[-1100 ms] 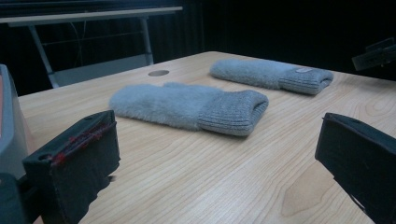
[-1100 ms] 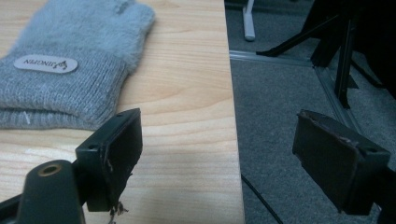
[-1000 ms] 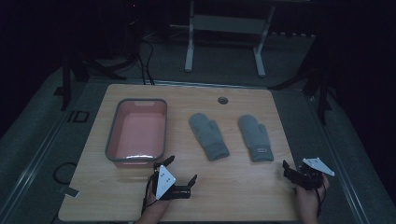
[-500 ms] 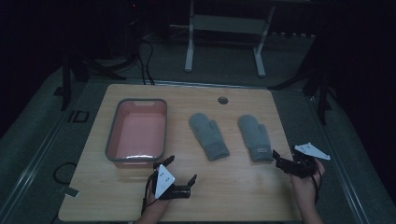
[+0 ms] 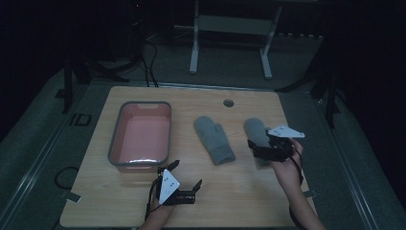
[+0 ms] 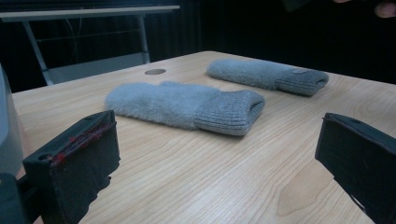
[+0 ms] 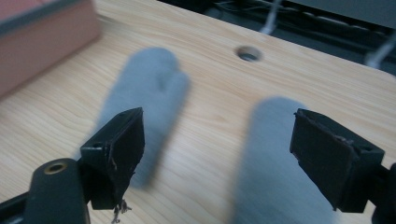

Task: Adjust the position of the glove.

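Two grey mittens lie side by side on the wooden table [image 5: 239,191], the left mitten [image 5: 214,139] and the right mitten [image 5: 255,128], cuffs toward me. My right gripper [image 5: 253,149] hovers open over the right mitten's cuff end. In the right gripper view the blurred right mitten [image 7: 275,154] lies partly between the spread jaws, with the left mitten [image 7: 149,93] farther off. My left gripper [image 5: 186,175] rests open near the front edge. Its own view shows the nearer mitten [image 6: 187,105] and the farther mitten [image 6: 266,74] ahead of its wide jaws, nothing between them.
A pink tub [image 5: 141,136] with a grey rim stands on the table's left half, and its wall [image 7: 42,37] appears in the right gripper view. A round cable hole [image 5: 228,103] sits near the far edge. Dark floor, cables and a metal frame [image 5: 230,28] lie beyond.
My right gripper has moved from the table's right front corner leftward and forward, over the right mitten's cuff. The left gripper has not moved.
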`<state>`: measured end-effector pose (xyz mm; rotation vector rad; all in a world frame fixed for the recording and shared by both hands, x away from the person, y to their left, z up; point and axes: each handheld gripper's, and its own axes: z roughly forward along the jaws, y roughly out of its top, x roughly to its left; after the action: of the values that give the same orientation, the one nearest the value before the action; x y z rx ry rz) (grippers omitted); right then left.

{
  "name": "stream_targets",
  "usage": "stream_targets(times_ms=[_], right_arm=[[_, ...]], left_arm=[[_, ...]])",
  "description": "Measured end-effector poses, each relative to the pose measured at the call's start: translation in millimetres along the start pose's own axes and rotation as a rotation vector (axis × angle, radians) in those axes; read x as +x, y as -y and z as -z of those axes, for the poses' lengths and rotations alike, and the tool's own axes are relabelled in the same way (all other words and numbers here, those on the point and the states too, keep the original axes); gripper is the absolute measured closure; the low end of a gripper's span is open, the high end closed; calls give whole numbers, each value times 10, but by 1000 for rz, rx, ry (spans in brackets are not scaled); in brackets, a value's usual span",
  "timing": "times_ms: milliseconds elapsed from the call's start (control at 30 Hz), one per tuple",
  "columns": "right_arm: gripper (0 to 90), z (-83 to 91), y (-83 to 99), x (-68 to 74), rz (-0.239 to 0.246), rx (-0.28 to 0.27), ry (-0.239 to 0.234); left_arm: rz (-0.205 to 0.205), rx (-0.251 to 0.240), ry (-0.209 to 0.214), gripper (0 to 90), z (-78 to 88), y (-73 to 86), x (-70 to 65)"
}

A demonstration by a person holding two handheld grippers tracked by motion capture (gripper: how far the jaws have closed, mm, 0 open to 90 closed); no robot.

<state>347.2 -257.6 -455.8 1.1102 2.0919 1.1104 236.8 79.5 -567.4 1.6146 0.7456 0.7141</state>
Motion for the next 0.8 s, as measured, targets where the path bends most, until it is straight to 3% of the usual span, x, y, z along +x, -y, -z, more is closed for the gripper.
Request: stream_targets(times_ms=[233, 267, 433, 600, 633, 800], right_arm=[[176, -311, -186, 228, 16, 12, -83], [171, -442, -233, 302, 20, 25, -105], [137, -761, -273, 442, 19, 81, -194], [143, -1101, -268, 504, 29, 118, -193], [143, -1101, -268, 504, 29, 118, -193], [137, -1459, -218, 534, -26, 207, -201]], left_arm=[[6, 0, 4, 0, 1, 0, 7], [7, -1, 6, 0, 1, 0, 7], [9, 0, 13, 0, 1, 0, 6], [15, 1, 18, 0, 1, 0, 10], [15, 1, 18, 0, 1, 0, 10], [20, 2, 22, 0, 2, 0, 13]])
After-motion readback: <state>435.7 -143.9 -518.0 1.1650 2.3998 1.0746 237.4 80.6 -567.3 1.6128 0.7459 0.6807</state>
